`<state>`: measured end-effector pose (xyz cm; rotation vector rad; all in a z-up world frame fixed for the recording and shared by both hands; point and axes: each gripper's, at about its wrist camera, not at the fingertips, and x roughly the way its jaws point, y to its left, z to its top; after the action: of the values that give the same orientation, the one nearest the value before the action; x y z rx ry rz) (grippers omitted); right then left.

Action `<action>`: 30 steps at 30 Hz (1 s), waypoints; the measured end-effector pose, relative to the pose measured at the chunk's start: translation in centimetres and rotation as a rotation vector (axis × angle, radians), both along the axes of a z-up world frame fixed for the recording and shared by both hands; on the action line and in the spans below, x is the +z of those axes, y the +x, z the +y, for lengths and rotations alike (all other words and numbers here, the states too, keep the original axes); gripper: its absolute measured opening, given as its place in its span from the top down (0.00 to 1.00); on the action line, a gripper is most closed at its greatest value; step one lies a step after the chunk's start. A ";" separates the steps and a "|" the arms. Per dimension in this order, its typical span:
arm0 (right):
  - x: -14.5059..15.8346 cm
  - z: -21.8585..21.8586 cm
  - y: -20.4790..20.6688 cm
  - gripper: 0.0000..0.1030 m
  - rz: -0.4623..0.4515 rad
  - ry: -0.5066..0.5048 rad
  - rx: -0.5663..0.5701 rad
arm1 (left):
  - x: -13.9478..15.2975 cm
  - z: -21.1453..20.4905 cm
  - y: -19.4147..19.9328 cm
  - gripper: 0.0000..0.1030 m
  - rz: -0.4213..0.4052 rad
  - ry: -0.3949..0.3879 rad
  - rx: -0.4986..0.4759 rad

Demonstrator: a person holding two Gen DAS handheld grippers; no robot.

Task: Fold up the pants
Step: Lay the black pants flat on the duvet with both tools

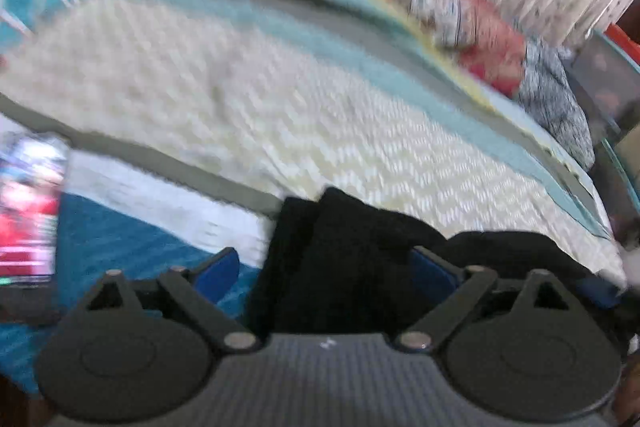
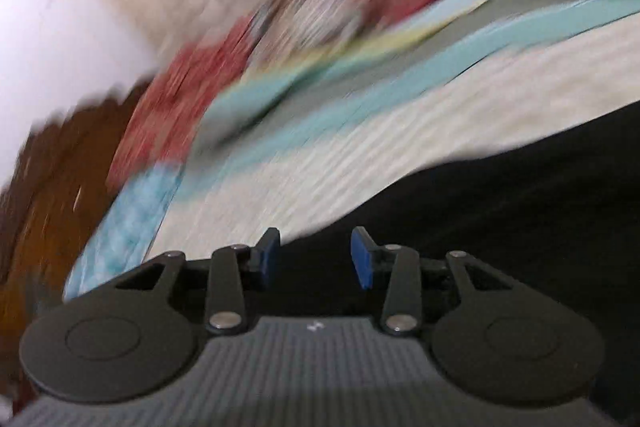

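Note:
The black pants (image 1: pixel 344 259) lie bunched on the cream patterned bedspread (image 1: pixel 240 99). In the left wrist view my left gripper (image 1: pixel 326 267) is open, its blue pads wide apart with a fold of the black cloth between them. In the right wrist view the pants (image 2: pixel 500 219) spread dark across the lower right. My right gripper (image 2: pixel 314 257) is open, its blue fingertips (image 2: pixel 362 259) apart just over the pants' edge. Both views are blurred by motion.
The bedspread has teal, grey and yellow bands (image 1: pixel 320 27). A red floral pillow or cloth (image 1: pixel 480 39) lies along the far side. A colourful box or screen (image 1: pixel 28 207) sits at the left. Brown wood (image 2: pixel 60 187) shows beyond the bed edge.

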<state>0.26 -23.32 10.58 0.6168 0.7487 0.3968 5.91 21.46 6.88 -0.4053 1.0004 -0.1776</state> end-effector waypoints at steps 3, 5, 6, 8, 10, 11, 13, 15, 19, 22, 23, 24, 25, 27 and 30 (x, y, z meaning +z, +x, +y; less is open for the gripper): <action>-2.8 6.4 1.6 0.58 0.095 0.002 0.153 | -1.7 -2.3 1.5 0.86 0.039 0.021 -0.068; -4.5 9.8 2.0 0.59 0.161 -0.042 0.249 | 0.7 -2.9 0.5 0.89 -0.141 0.070 -0.060; -4.6 10.6 2.3 0.58 0.169 -0.068 0.276 | 2.1 -2.5 -0.2 0.89 -0.241 0.057 -0.037; -4.0 11.7 1.0 0.59 0.143 -0.105 0.307 | 4.4 -0.9 -2.0 0.88 -0.436 -0.001 0.028; -4.0 12.1 1.5 0.57 0.104 -0.106 0.305 | 3.7 -0.5 -2.2 0.83 -0.477 0.013 0.026; -4.1 12.3 1.8 0.56 0.106 -0.114 0.290 | 2.5 -0.9 -1.6 0.77 -0.426 0.077 0.013; -4.8 12.8 3.0 0.56 0.154 -0.148 0.293 | -0.2 -1.1 -0.6 0.69 -0.273 0.165 0.005; -4.4 12.6 3.6 0.55 0.144 -0.135 0.277 | -2.0 0.5 -1.5 0.62 -0.178 0.134 0.019; -2.2 12.7 2.7 0.54 0.051 -0.127 0.261 | -1.6 4.7 -6.0 0.42 -0.184 -0.001 0.151; -0.7 14.4 2.9 0.54 -0.037 -0.095 0.305 | -1.6 6.6 -7.8 0.38 -0.171 -0.134 0.214; -0.1 15.3 3.2 0.54 -0.063 -0.068 0.334 | -1.7 6.8 -8.1 0.30 -0.163 -0.171 0.220; -0.1 16.2 3.7 0.54 -0.074 -0.043 0.363 | -1.9 6.6 -7.8 0.19 -0.153 -0.191 0.221; -0.2 17.3 4.1 0.54 -0.073 -0.020 0.405 | -2.2 6.4 -7.6 0.16 -0.146 -0.203 0.218; -1.6 19.6 4.7 0.56 -0.032 -0.048 0.479 | -2.7 5.0 -7.2 0.22 -0.139 -0.216 0.184; -6.1 23.9 7.8 0.65 0.157 -0.166 0.539 | -3.9 2.7 -6.2 0.70 -0.108 -0.172 0.103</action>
<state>8.02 0.61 4.50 0.2833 1.0888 0.7779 -0.34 24.11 2.95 -0.5974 0.8587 -0.1917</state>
